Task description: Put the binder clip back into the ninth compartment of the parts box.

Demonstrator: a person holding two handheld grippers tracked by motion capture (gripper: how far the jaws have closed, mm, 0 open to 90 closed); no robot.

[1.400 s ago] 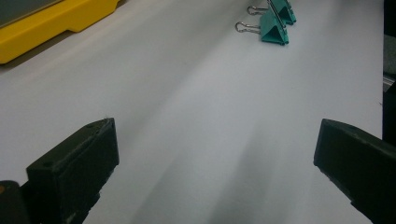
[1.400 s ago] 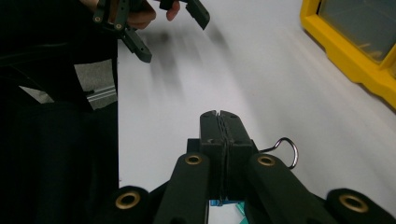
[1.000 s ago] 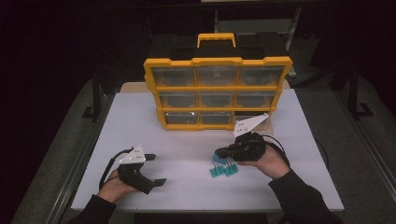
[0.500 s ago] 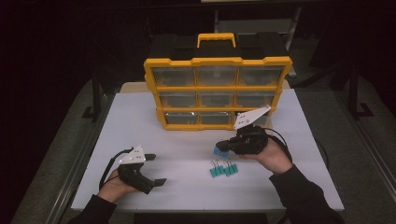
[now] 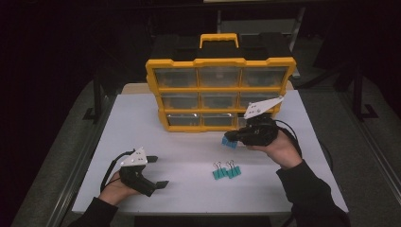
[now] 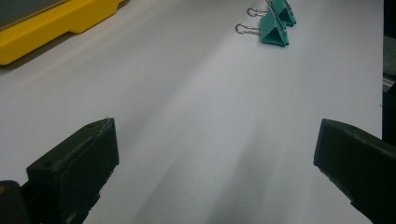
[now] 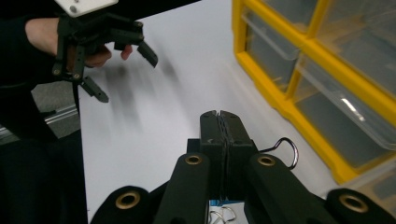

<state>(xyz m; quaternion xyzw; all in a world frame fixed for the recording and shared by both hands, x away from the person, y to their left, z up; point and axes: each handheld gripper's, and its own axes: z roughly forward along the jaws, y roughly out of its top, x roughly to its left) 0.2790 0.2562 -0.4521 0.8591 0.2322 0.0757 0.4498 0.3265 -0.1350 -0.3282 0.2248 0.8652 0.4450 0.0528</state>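
My right gripper [image 5: 231, 138] hovers just in front of the yellow drawer organizer [image 5: 220, 62], shut on a blue binder clip [image 5: 230, 141]. In the right gripper view the jaws [image 7: 218, 116] are pressed together, and the clip's wire handle [image 7: 287, 151] sticks out to the right. Two teal binder clips [image 5: 226, 171] lie side by side on the white table [image 5: 189, 146] below that hand. The same teal clips [image 6: 273, 32] lie ahead in the left gripper view. My left gripper [image 5: 158, 171] rests at the front left, open, with nothing between its jaws.
The organizer has clear drawers [image 7: 327, 107] and a carry handle [image 5: 218, 37], and stands at the back middle of the table. Cables trail from both grippers. The table's front edge [image 5: 208, 210] runs close to both forearms. Dark floor surrounds the table.
My right gripper has risen off the group of clips and moved back toward the organizer, carrying the blue clip. The two teal clips stay on the table. The left gripper has not moved.
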